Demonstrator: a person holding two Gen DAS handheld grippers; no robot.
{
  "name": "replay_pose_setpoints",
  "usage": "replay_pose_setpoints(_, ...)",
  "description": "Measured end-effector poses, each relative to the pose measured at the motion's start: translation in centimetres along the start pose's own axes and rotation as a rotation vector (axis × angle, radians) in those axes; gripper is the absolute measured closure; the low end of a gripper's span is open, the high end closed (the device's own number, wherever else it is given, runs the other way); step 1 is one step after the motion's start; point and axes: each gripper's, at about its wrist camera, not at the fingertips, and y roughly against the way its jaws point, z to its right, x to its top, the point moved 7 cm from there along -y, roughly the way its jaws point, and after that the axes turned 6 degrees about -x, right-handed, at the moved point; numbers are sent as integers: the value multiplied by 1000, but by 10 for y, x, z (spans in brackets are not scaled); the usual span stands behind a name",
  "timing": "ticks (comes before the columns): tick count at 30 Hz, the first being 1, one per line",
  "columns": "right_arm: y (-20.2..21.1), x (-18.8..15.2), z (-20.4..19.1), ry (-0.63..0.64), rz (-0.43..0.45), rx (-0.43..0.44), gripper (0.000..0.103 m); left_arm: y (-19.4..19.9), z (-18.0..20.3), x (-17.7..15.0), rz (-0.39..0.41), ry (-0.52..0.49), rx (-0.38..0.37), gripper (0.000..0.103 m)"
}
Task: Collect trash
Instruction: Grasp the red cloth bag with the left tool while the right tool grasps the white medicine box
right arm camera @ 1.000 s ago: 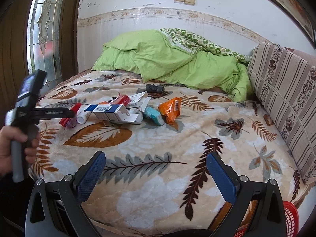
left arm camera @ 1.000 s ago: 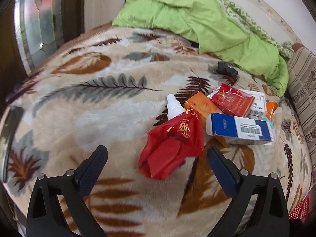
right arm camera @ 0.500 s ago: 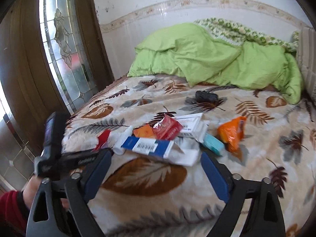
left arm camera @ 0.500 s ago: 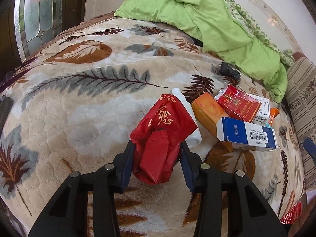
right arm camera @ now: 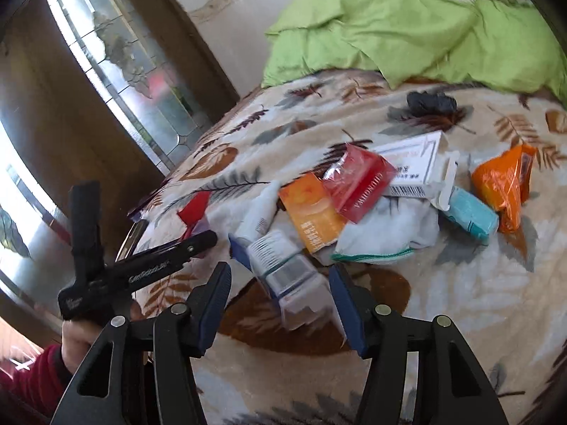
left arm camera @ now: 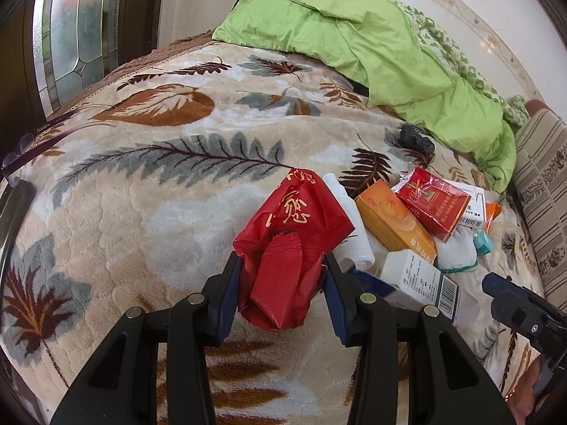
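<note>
A pile of trash lies on the leaf-print blanket (left arm camera: pixel 141 212). My left gripper (left arm camera: pixel 281 265) is shut on a crumpled red plastic bag (left arm camera: pixel 294 212), both pads pressing its sides. Beside it lie a white bottle (left arm camera: pixel 349 219), an orange box (left arm camera: pixel 393 219) and a red pack (left arm camera: pixel 436 202). My right gripper (right arm camera: pixel 280 283) straddles a blue-and-white box (right arm camera: pixel 287 276). Its jaws are closing, with small gaps still showing at the pads. The box (left arm camera: pixel 418 279) also shows in the left wrist view, with a right finger (left arm camera: pixel 503 290) past it.
Further along the pile are a white cloth (right arm camera: pixel 386 230), a teal packet (right arm camera: pixel 471 216), an orange wrapper (right arm camera: pixel 503 184) and a black lump (right arm camera: pixel 430 102). A green duvet (left arm camera: pixel 372 46) covers the far end. A glass door (right arm camera: pixel 117 56) stands left. A hand in a red sleeve (right arm camera: pixel 74 336) holds the left gripper.
The left gripper closed on the red bag and has held still since. The right gripper swung left and down to the pile, its jaws narrowing around the blue-and-white box.
</note>
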Motion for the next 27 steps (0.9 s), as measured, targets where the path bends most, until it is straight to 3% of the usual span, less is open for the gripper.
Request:
replay_pose_setpoints(2,-5,1,8,-2,-8,-38,35,0,3,0,1,-6,-3,61)
replay_pose_setpoints(5,-17,2,14,-31,-36,-28,35,1,5,0,4,-26,3,61)
replay_pose_setpoints(8,-32,9,16,-3,-41,-74,35,1,5,-1,1,-23,3,61)
replay_pose_setpoints(13,-53,-5,14,-82,-152,25,35,4,2,-2,10,-30,26,61)
replay_pose_setpoints(17,-39,-19,-10,-33,-174,114,35,7,-5,0,21,-2,29,61)
replay_pose_setpoints(21,-41,-18,-15,65,-134,-10,35,8,-4,1,25,-4,32,61)
replay_pose_setpoints(25,-55,-17,-16,98,-136,-55,35,7,-1,0,23,-23,39,61)
replay_pose_setpoints(27,-63,-23,-18,118,-172,-63,64,7,-1,-1,21,-20,37,61)
